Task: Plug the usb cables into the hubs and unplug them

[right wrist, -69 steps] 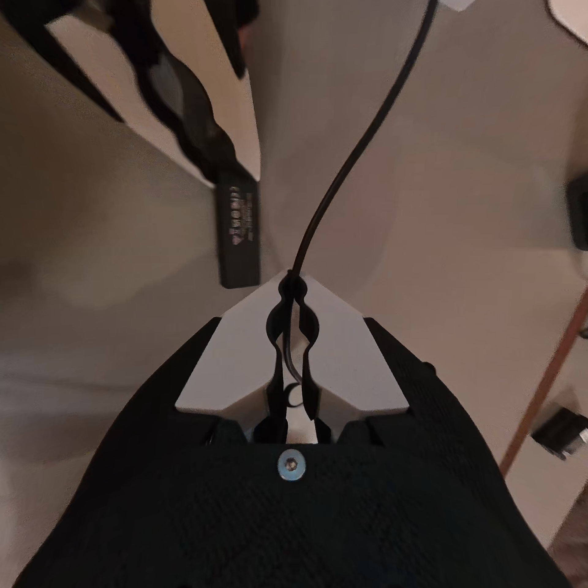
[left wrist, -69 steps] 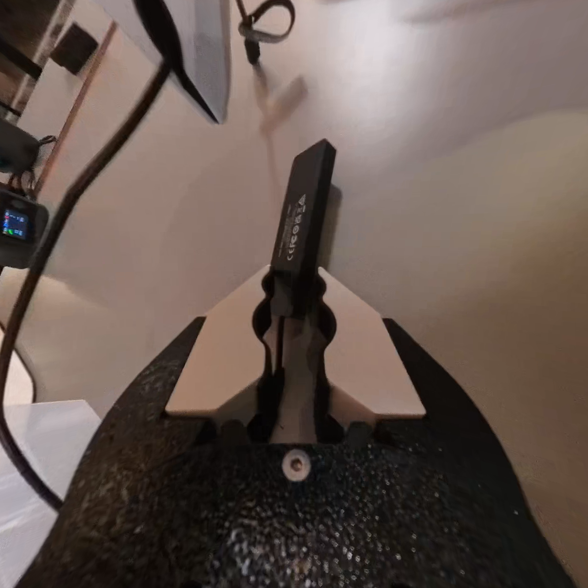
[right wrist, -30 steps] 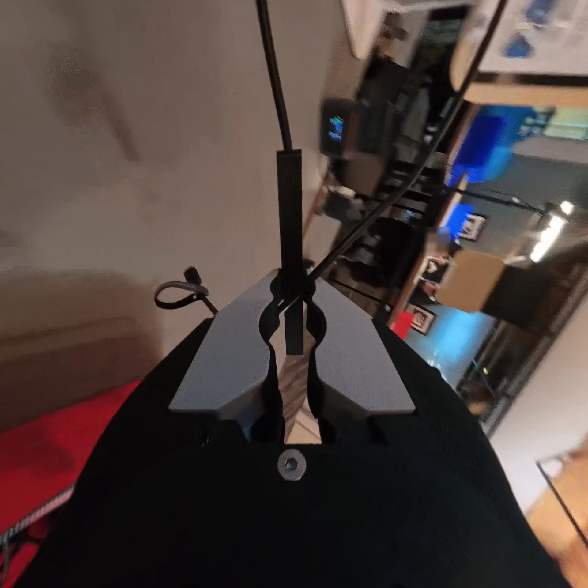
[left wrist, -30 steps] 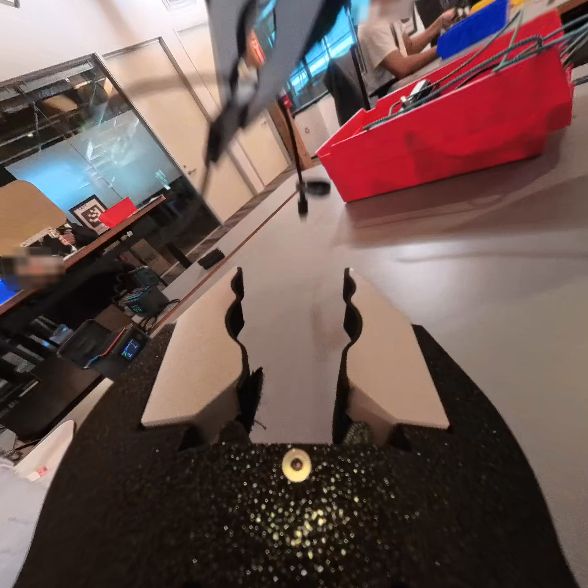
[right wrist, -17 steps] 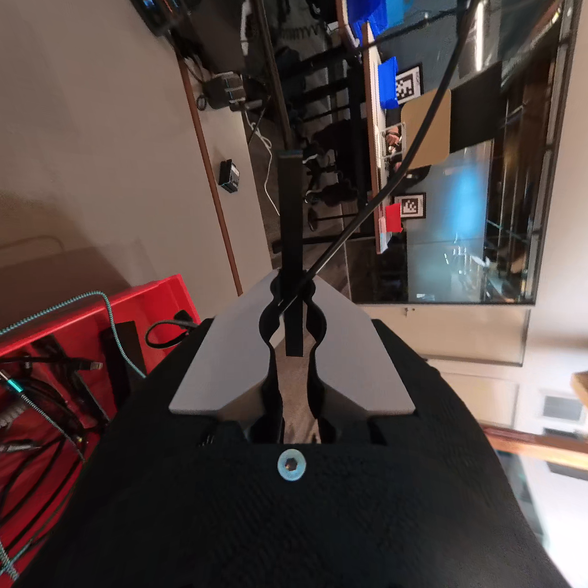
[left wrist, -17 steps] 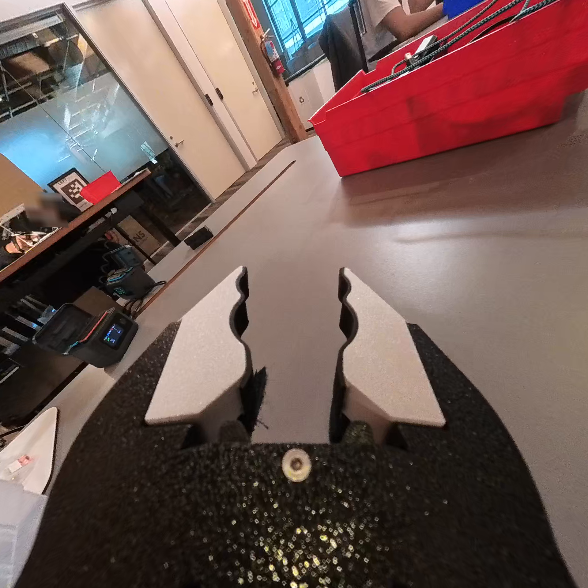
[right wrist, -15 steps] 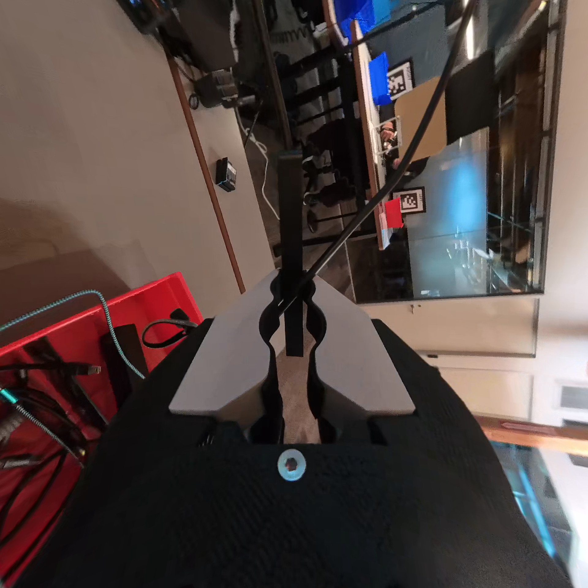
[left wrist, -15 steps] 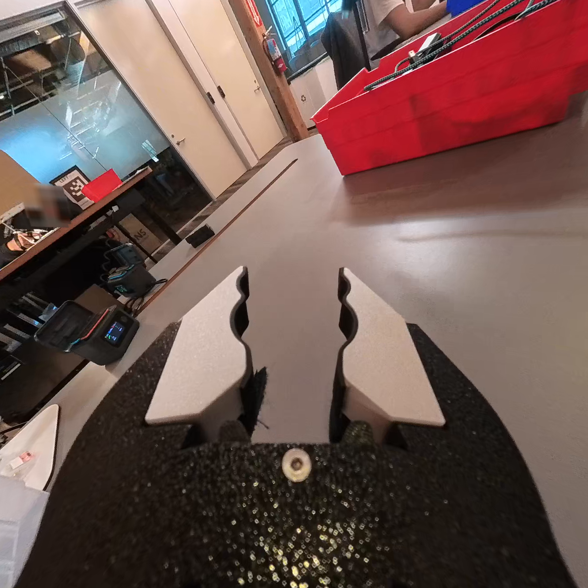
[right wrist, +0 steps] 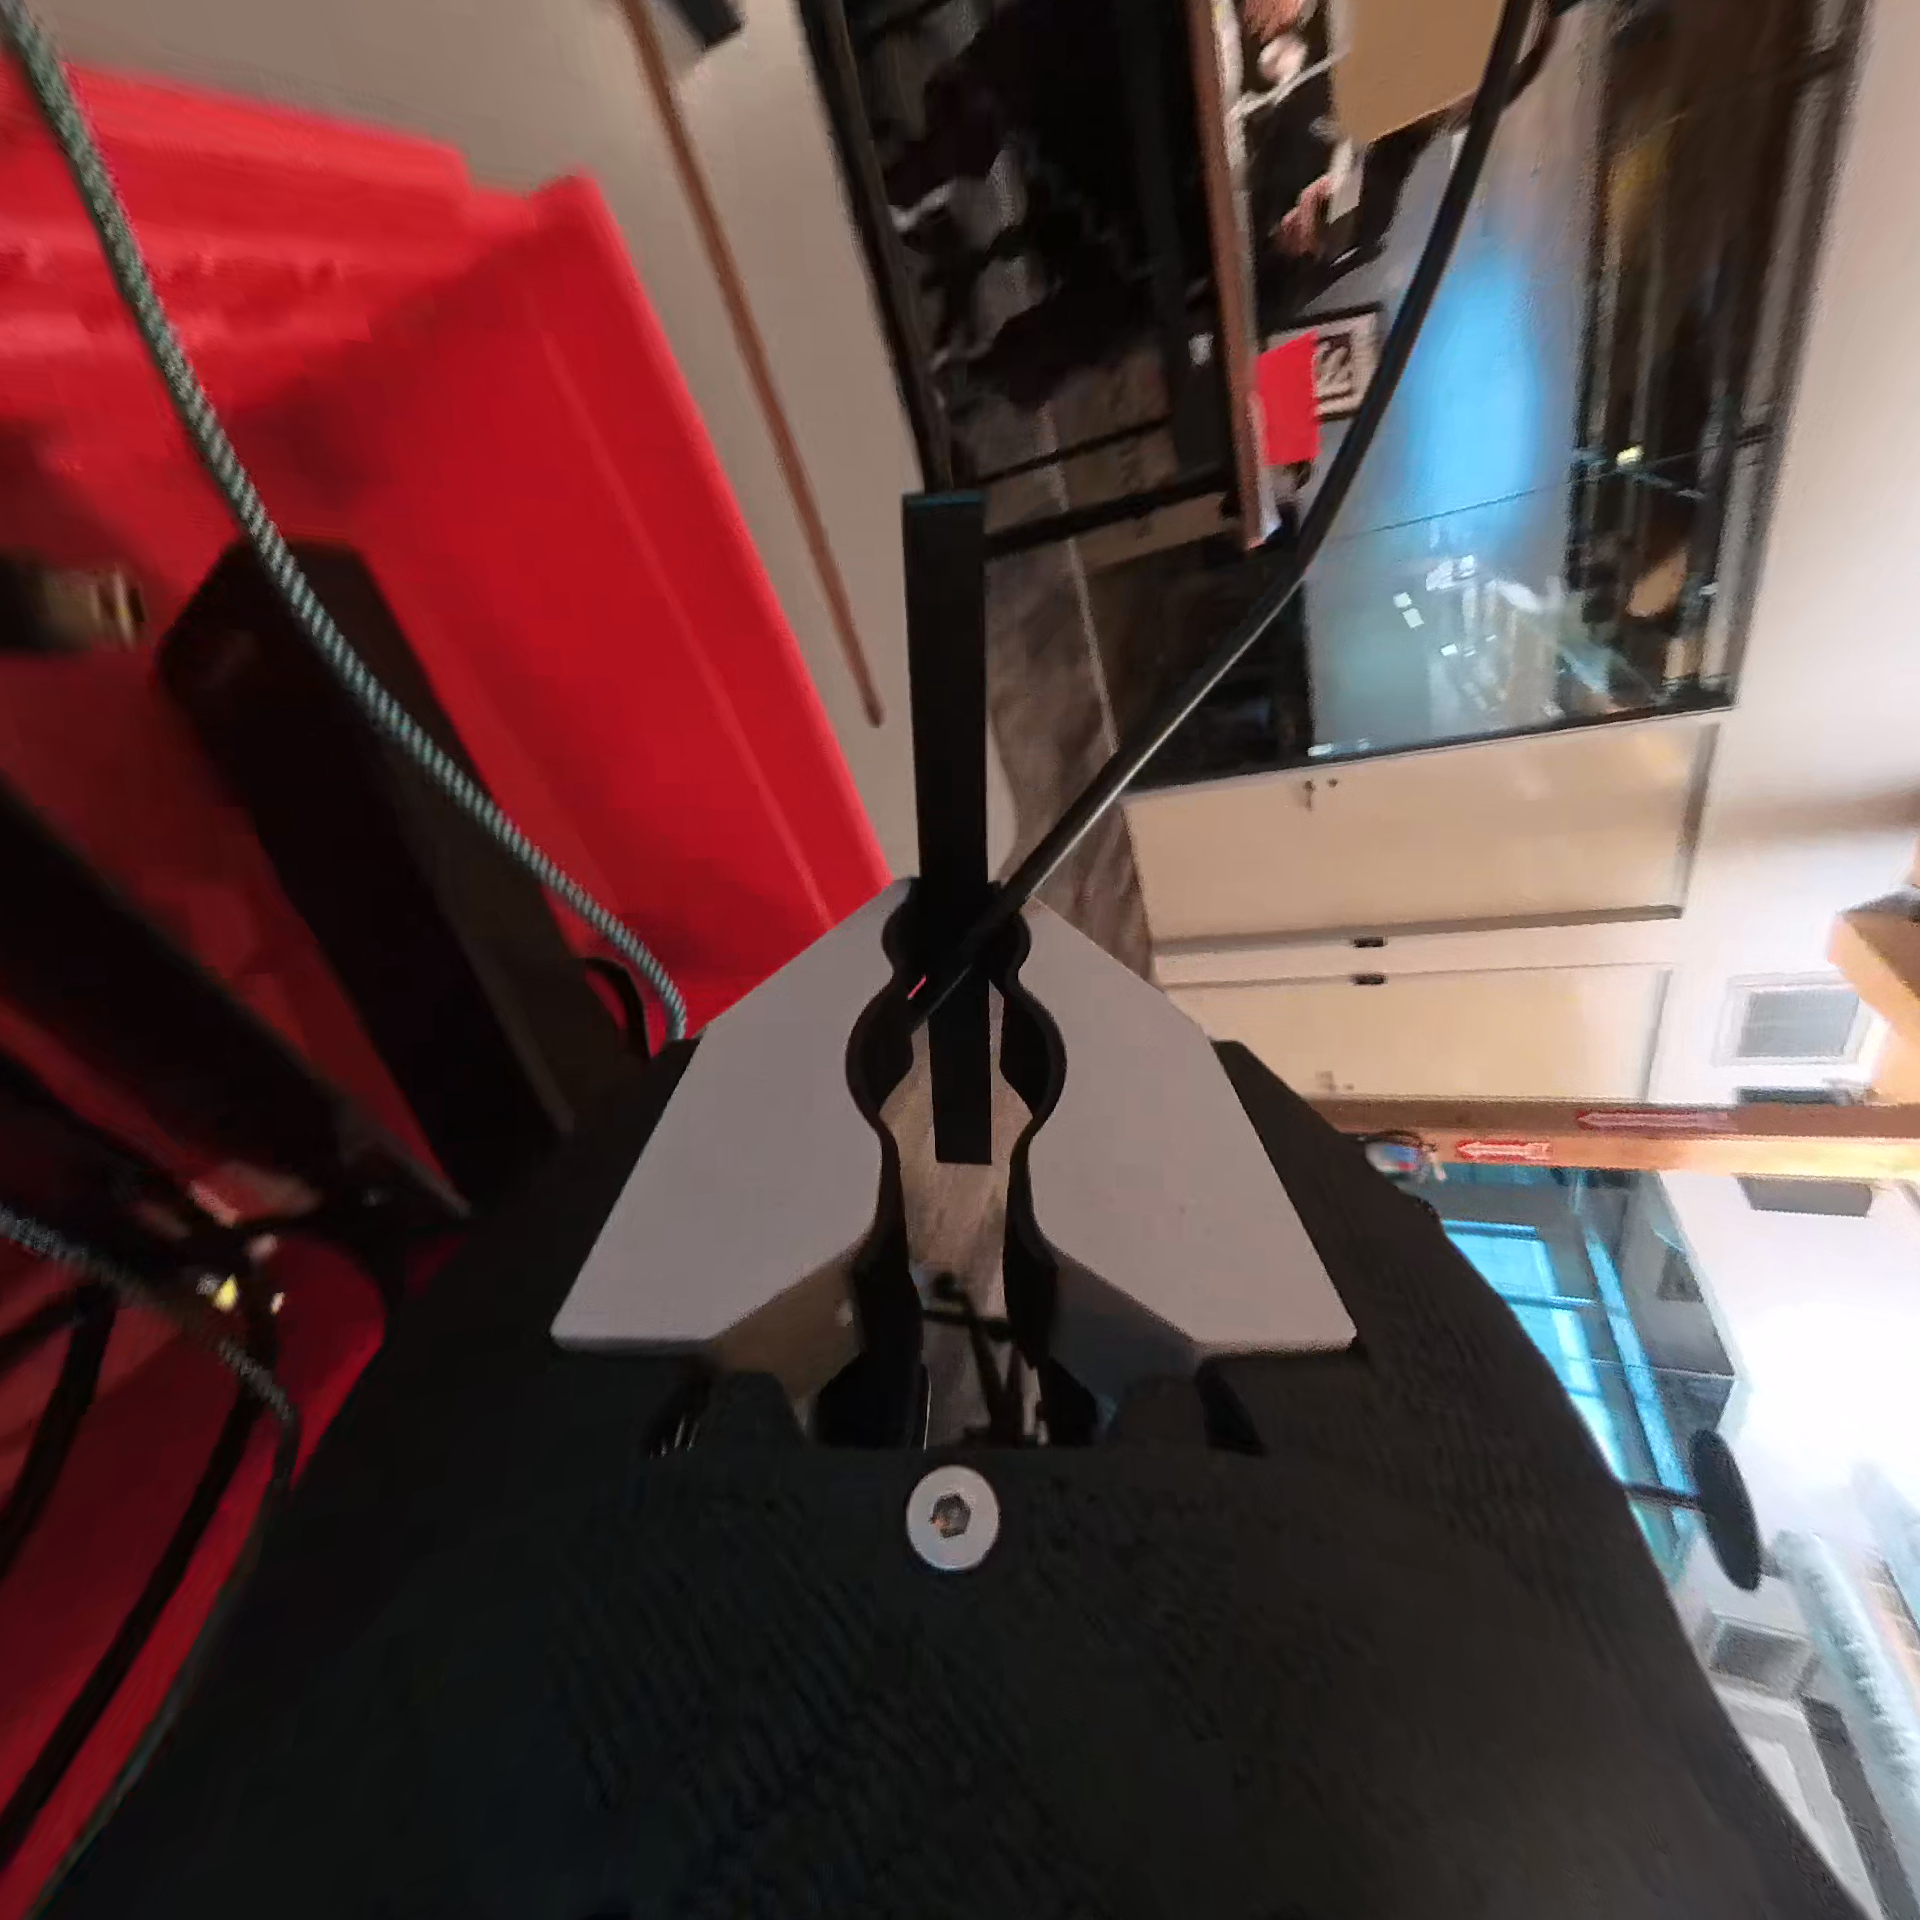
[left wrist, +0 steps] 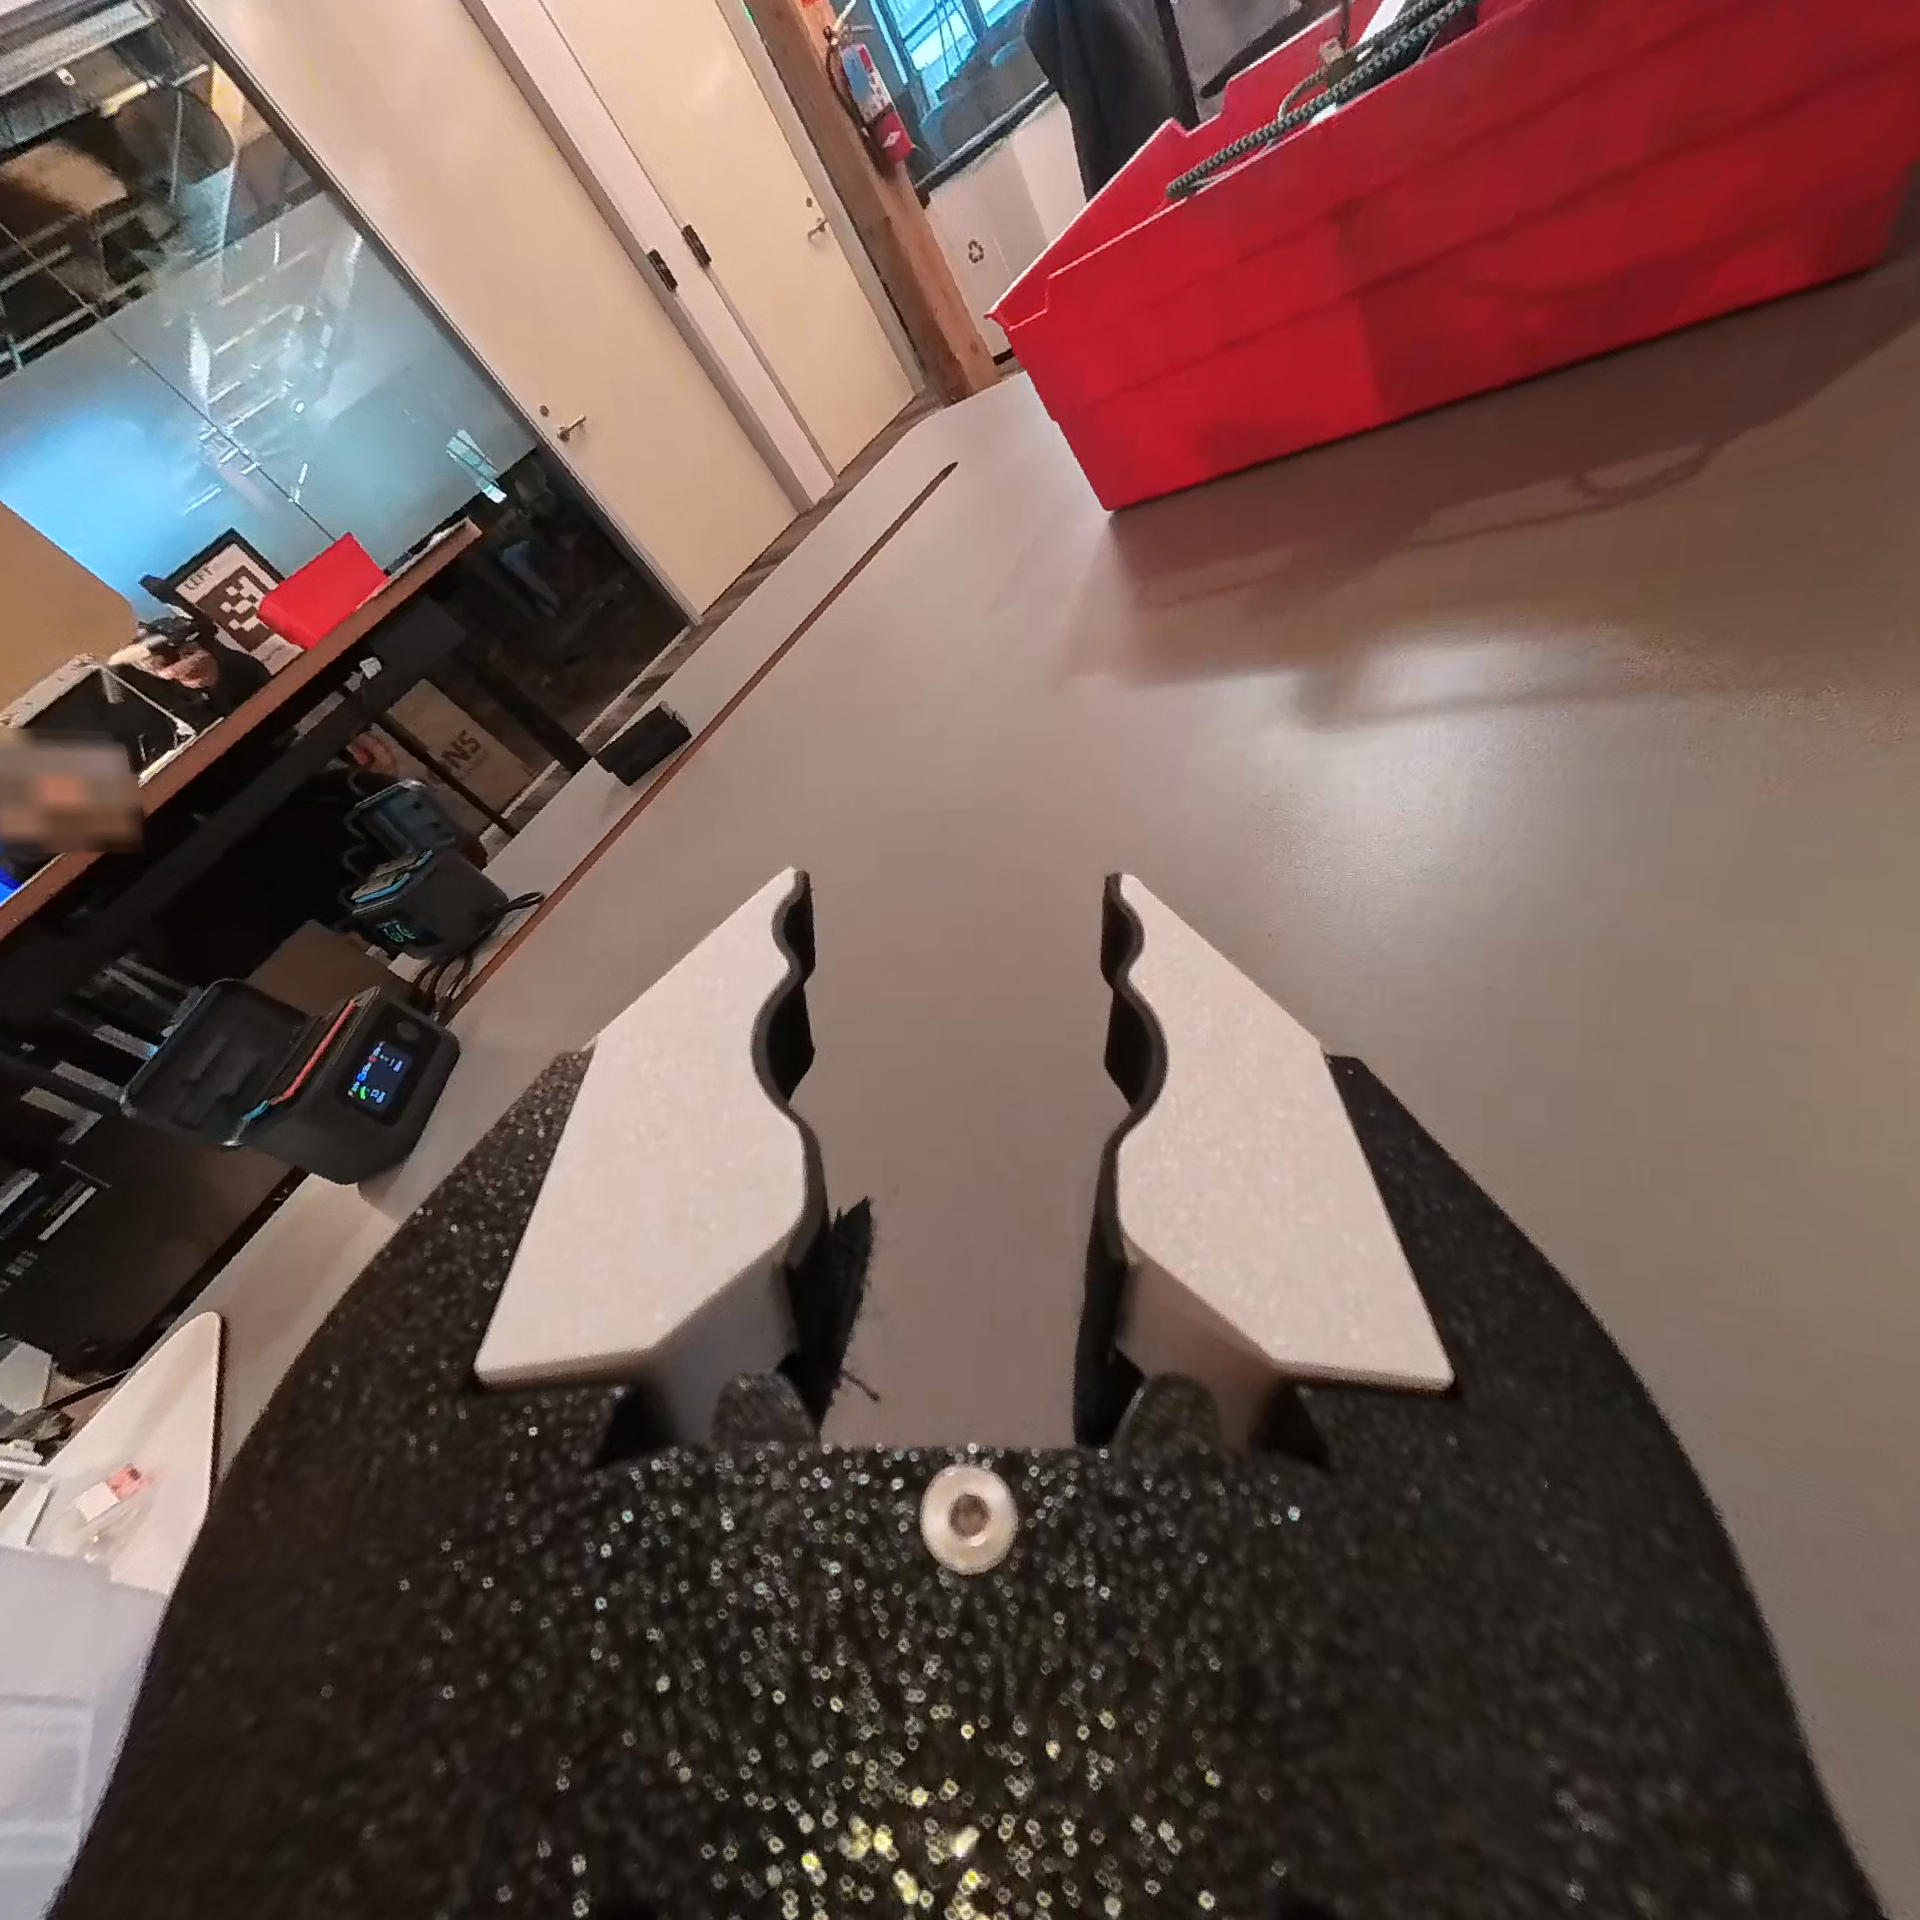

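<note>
My right gripper (right wrist: 961, 914) is shut on a slim black USB hub (right wrist: 943, 675), which sticks out edge-on past the fingertips. The hub's thin black cable (right wrist: 1247, 644) is pinched there too and runs off to the upper right. The gripper hangs over the red bin (right wrist: 623, 416), which holds another black hub (right wrist: 343, 831) and a green braided cable (right wrist: 208, 416). My left gripper (left wrist: 954, 894) is open and empty, low over the grey table (left wrist: 1455, 883). The red bin (left wrist: 1455, 260) stands ahead of it to the right.
The table's left edge runs diagonally, with a small black box (left wrist: 644, 743) on it. A dark case with a lit screen (left wrist: 312, 1091) and another device (left wrist: 416, 883) sit past that edge. Desks, a person and glass walls are beyond. Across from one pair of fingers to the other is roughly 45 cm.
My left gripper let go of the hub and now sits open over the table. My right gripper now holds the hub with its cable and has swung over the red bin.
</note>
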A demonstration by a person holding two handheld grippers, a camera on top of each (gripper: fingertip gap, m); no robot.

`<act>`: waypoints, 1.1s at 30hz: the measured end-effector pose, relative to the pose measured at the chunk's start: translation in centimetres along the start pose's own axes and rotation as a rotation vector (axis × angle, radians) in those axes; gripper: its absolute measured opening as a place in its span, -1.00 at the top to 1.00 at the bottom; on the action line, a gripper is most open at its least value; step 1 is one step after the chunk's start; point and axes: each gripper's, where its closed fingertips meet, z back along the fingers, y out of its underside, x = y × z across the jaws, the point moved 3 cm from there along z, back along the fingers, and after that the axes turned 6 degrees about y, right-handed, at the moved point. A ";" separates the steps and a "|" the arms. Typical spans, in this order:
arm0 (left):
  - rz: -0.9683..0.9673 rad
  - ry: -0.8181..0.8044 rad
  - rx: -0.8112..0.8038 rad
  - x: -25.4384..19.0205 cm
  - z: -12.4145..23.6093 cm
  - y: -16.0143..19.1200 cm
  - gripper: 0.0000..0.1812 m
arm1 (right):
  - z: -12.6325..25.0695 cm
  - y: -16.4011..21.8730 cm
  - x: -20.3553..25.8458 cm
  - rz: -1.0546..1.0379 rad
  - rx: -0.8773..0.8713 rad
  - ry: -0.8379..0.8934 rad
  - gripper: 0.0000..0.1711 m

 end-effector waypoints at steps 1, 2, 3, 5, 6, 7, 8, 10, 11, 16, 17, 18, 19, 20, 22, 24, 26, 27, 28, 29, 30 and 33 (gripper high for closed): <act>-0.002 0.003 0.003 -0.1 0.0 0.0 0.42 | 0.0 0.9 0.4 -0.002 0.029 -0.047 0.89; -0.004 0.004 0.006 -0.1 -0.1 0.1 0.42 | 0.0 1.7 0.8 -0.006 0.061 -0.098 0.90; -0.005 0.004 0.008 -0.1 -0.1 0.1 0.42 | 0.0 2.5 1.2 0.001 0.097 -0.149 0.90; -0.007 0.007 0.009 -0.2 -0.2 0.1 0.42 | -0.1 3.4 2.2 0.016 0.159 -0.275 0.89; -0.007 0.010 0.011 -0.2 -0.2 0.1 0.42 | -0.2 3.6 2.7 0.022 0.190 -0.346 0.90; -0.009 0.013 0.014 -0.3 -0.3 0.1 0.42 | -0.4 3.7 3.4 0.037 0.218 -0.413 0.89; -0.011 0.015 0.018 -0.4 -0.3 0.2 0.42 | -0.5 3.7 4.1 0.053 0.246 -0.486 0.89; -0.021 0.020 0.028 -0.5 -0.4 0.2 0.42 | -1.3 3.5 5.1 0.108 0.307 -0.580 0.90; -0.027 0.021 0.033 -0.5 -0.4 0.3 0.42 | -1.7 3.3 5.5 0.127 0.338 -0.625 0.89; -0.057 0.020 0.057 -0.7 -0.5 0.6 0.42 | -3.7 2.5 7.8 0.177 0.460 -0.832 0.89; -0.059 0.021 0.060 -0.7 -0.5 0.7 0.42 | -4.0 2.2 8.4 0.171 0.478 -0.872 0.89; -0.058 0.022 0.061 -0.7 -0.5 0.7 0.42 | -4.3 1.9 9.1 0.158 0.499 -0.916 0.89; -0.057 0.023 0.061 -0.6 -0.5 0.7 0.42 | -4.6 1.8 9.8 0.148 0.525 -0.957 0.90; -0.056 0.023 0.061 -0.6 -0.6 0.7 0.42 | -4.8 1.7 10.5 0.149 0.555 -0.989 0.90; -0.055 0.023 0.062 -0.6 -0.6 0.8 0.42 | -5.1 1.8 11.5 0.168 0.626 -1.023 0.90; -0.050 0.024 0.063 -0.5 -0.6 0.9 0.42 | -5.1 1.8 11.7 0.158 0.706 -1.042 0.90; -0.045 0.026 0.061 -0.5 -0.5 0.9 0.41 | -4.5 1.8 11.0 0.136 0.775 -1.053 0.85; -0.040 0.027 0.058 -0.5 -0.5 0.9 0.41 | -4.3 1.8 10.2 0.123 0.795 -1.035 0.67; -0.037 0.028 0.056 -0.5 -0.6 0.9 0.41 | -4.0 1.7 9.2 0.097 0.814 -1.018 0.53; -0.036 0.028 0.054 -0.5 -0.6 0.8 0.40 | -3.6 1.5 8.0 0.060 0.824 -1.001 0.42; -0.036 0.027 0.052 -0.5 -0.5 0.8 0.40 | -3.3 1.1 6.6 0.025 0.814 -0.967 0.31; -0.039 0.022 0.051 -0.5 -0.5 0.8 0.40 | -2.5 -0.4 1.2 -0.111 0.680 -0.788 0.18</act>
